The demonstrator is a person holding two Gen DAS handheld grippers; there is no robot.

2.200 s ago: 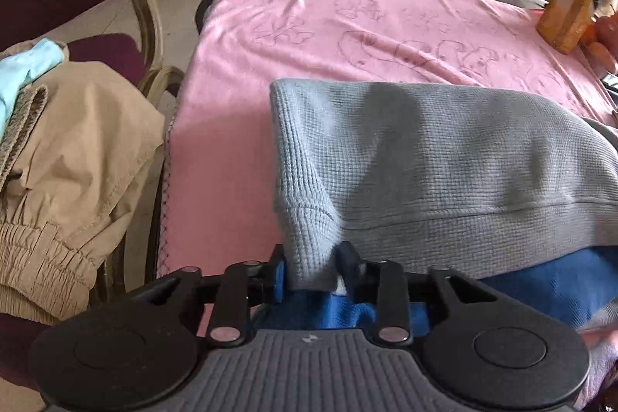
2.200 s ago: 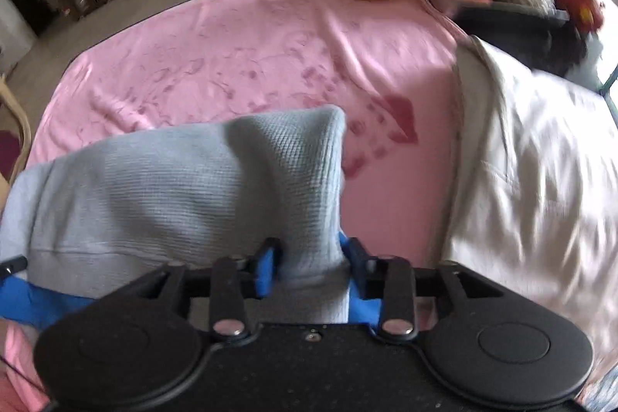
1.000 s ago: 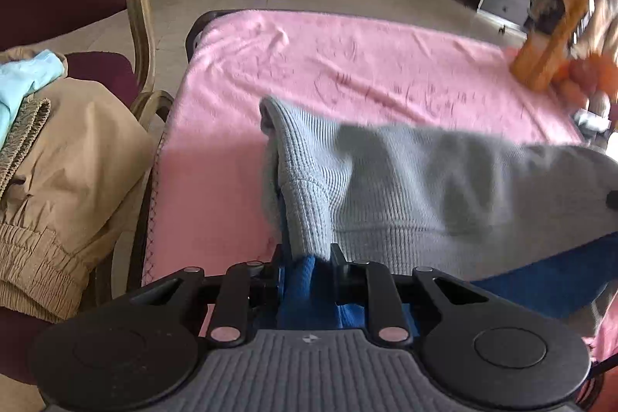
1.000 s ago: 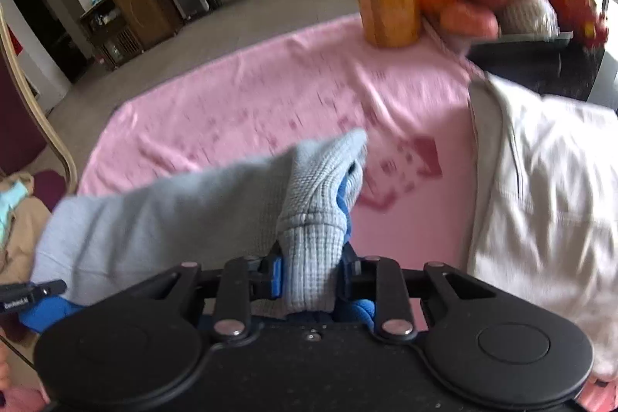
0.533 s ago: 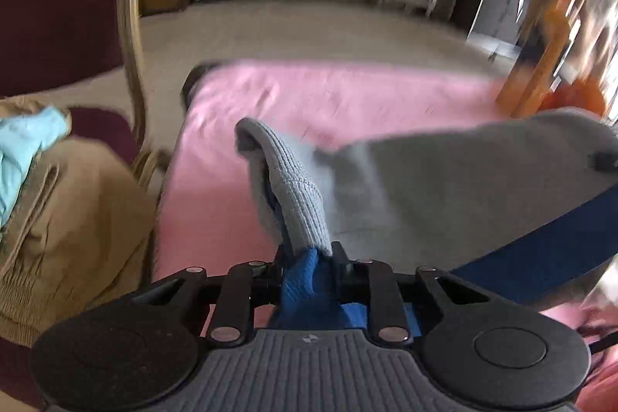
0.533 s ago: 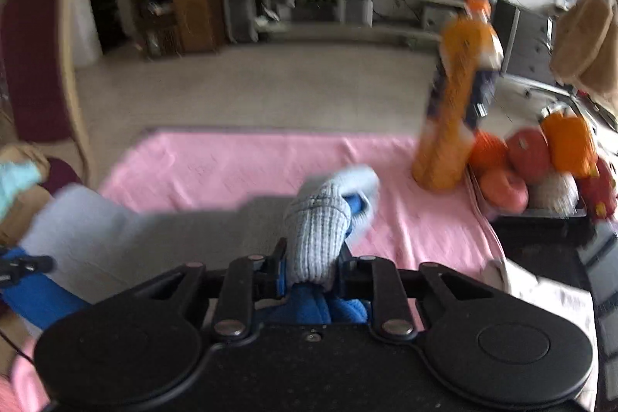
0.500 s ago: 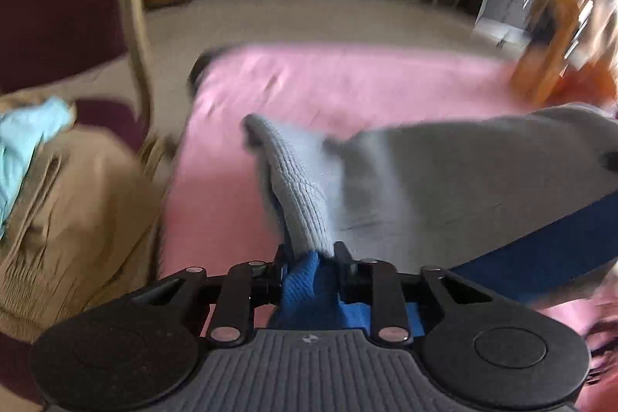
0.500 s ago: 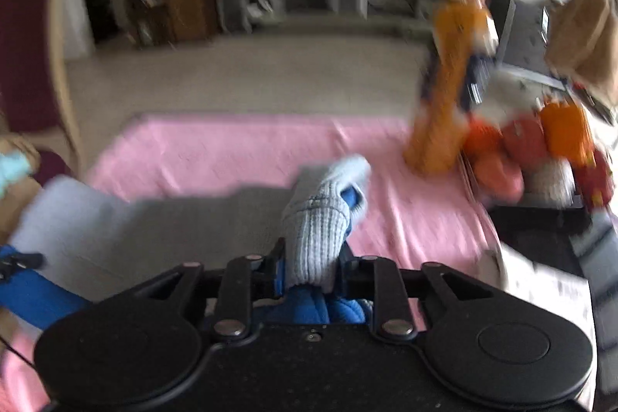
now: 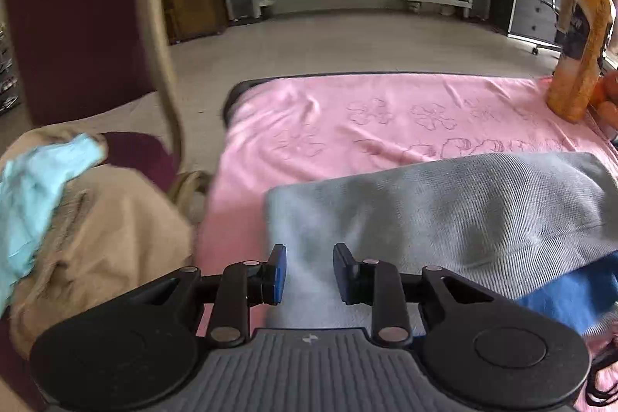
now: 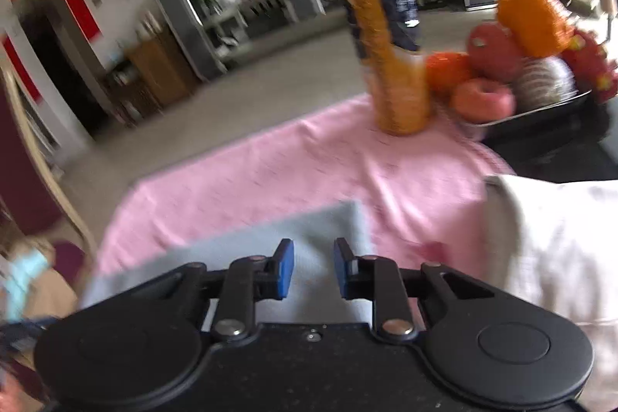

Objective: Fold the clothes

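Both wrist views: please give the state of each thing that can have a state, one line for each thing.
Left gripper: open, holding nothing.
Right gripper: open, jaws just closing a little, nothing between the pads.
Grey sweater: folded over, lying on the pink cloth, blue part showing at its right edge.
Orange bottle: upright, cap on.
White garment: lying flat.
Beige clothes: heaped on the chair.

The left gripper hovers over the near left corner of the folded grey sweater with its jaws apart and nothing pinched, having just been opening. The sweater lies on a pink cloth. An orange bottle stands far right; tan trousers lie left.
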